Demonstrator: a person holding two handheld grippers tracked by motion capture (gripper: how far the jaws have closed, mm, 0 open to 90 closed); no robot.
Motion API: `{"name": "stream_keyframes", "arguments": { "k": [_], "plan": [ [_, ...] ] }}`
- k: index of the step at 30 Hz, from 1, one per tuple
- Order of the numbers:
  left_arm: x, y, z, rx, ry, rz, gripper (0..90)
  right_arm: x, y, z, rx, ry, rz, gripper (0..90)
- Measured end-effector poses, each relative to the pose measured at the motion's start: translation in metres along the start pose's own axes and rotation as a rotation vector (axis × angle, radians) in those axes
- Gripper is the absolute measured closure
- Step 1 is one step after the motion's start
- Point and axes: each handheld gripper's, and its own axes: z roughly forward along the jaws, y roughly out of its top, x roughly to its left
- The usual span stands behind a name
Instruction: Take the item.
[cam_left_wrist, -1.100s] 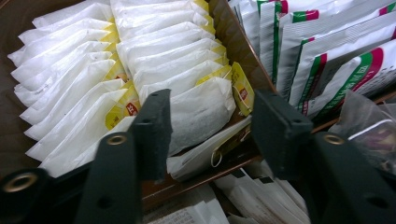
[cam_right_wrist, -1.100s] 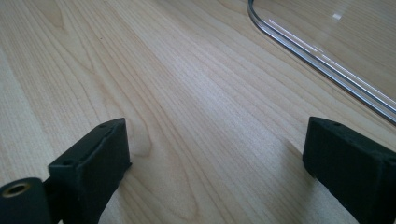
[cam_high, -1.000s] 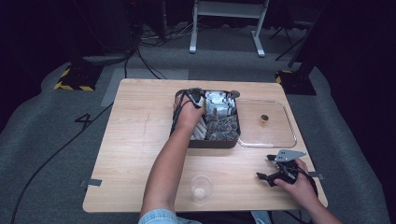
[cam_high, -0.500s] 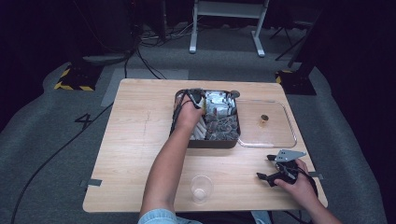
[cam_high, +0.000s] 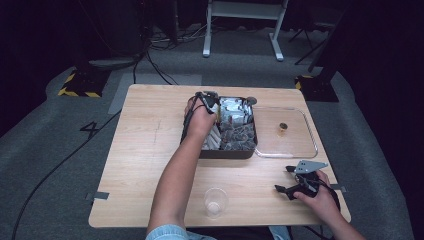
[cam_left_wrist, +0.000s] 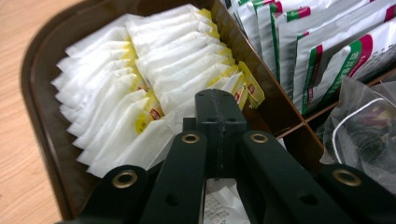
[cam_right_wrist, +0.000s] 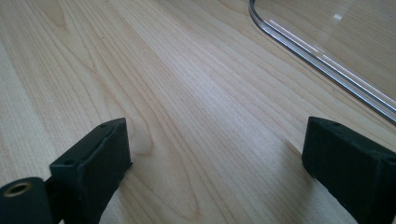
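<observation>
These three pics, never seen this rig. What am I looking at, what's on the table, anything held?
No robot: a person works two hand-held two-jaw grippers. The high view looks down on the wooden table; each gripper view rides on its gripper. The left gripper is over a dark compartment tray, jaws closed above white sachets; whether it pinches one I cannot tell. Foil packets fill the next compartment. The right gripper rests open and empty near a clear lid. A clear plastic cup stands near the front edge.
</observation>
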Motion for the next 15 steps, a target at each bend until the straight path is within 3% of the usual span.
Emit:
{"name": "stream_keyframes", "arguments": {
  "k": [10,15],
  "plan": [
    [0.009,0.002,-0.013,-0.043,-0.016,0.003,90.0,0.0,0.0,0.0,0.0,0.0,0.0,7.9],
    [0.018,0.002,-0.022,-0.087,-0.033,-0.012,90.0,0.0,0.0,0.0,0.0,0.0,0.0,7.8]
  ]
}}
